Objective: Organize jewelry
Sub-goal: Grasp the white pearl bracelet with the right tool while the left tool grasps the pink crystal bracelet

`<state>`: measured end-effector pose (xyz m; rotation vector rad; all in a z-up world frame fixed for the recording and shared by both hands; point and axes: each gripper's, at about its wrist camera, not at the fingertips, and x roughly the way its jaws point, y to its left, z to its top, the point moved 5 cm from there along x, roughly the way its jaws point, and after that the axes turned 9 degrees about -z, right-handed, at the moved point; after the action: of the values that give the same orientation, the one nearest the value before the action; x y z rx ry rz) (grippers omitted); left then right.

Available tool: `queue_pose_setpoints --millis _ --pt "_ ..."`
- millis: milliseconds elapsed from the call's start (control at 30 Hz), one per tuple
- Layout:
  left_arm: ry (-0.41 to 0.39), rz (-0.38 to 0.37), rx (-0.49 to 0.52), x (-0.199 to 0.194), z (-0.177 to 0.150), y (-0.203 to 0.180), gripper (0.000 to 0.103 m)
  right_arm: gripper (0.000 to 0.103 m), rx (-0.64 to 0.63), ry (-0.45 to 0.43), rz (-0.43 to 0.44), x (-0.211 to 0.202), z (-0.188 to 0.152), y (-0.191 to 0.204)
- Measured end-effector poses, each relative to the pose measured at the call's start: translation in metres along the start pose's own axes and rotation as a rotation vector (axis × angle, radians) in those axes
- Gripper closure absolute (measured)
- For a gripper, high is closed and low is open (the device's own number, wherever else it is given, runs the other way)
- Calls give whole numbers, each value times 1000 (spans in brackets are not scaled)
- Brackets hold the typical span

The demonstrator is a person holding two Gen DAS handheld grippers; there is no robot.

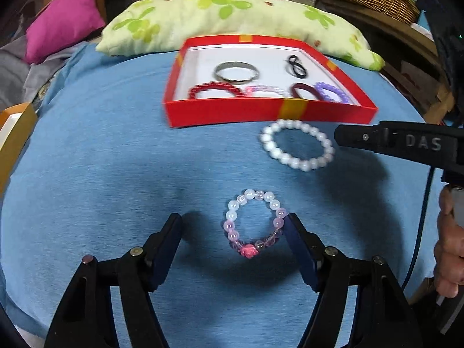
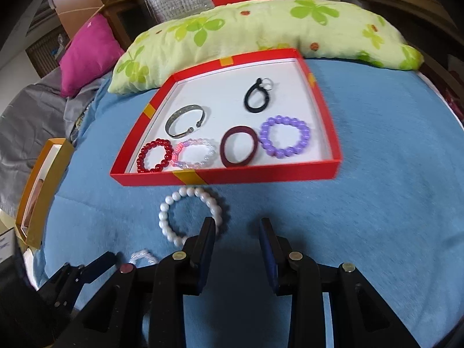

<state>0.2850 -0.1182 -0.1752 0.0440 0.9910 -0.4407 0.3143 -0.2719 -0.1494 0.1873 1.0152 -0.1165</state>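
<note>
A: What's the biggest thing here?
B: A blue cloth [image 1: 101,174] covering the whole surface, with a green floral pillow [image 1: 232,20] along its far edge and a pink cushion [image 1: 63,20] off to the far left.
A: And the jewelry?
B: A red box [image 2: 261,171] sits open on the cloth, just in front of the pillow. Inside lie a silver bangle [image 2: 185,123], a black band [image 2: 256,98], a red bead bracelet [image 2: 154,156], a clear bracelet [image 2: 195,153], a maroon ring [image 2: 239,146] and a purple bracelet [image 2: 285,136].
A: Anything outside it?
B: Two pieces. A white bracelet [image 1: 297,144] lies flat on the cloth just in front of the box's near wall. A pink bracelet [image 1: 255,223], with pale beads and one pink charm, lies nearer still, well apart from the box.
A: Where are the grippers?
B: The left gripper [image 1: 235,229] hangs low over the pink bracelet, jaws spread wide and holding nothing; the right finger is at the bracelet's right edge, though I cannot tell if it touches. The left finger is clear of it.
A: The other?
B: The right gripper [image 2: 237,232] is near the white bracelet, jaws parted and empty, its left finger overlapping the bracelet's right side in view.
A: Smaller bits?
B: A yellow box [image 2: 40,191] at the cloth's left edge.
</note>
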Motion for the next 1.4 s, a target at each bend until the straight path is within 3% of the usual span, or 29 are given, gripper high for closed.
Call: queue_pose_setpoints --millis 200,333,767,900,1100,1200,1400 --pt "-8 15 -47 -6 3 22 30 70 -28 24 -23 22 4 15" --pt "-9 10 -72 -8 3 31 30 92 -86 5 -72 22 0 20" --pt "19 -25 -58 -15 -7 31 29 92 -51 36 -128 -4 -22 -27" --pt "23 -42 -44 -15 -9 29 29 91 -22 41 -108 -14 -24 -41" --pt "31 -59 -26 -14 -10 26 29 67 -54 24 -62 -25 -27 -38" --pt "32 -61 -24 -13 -10 25 29 43 -94 6 -50 -27 -28 -31" --pt "30 -68 -8 -13 -9 26 29 42 -167 -28 -49 -27 -30 -25"
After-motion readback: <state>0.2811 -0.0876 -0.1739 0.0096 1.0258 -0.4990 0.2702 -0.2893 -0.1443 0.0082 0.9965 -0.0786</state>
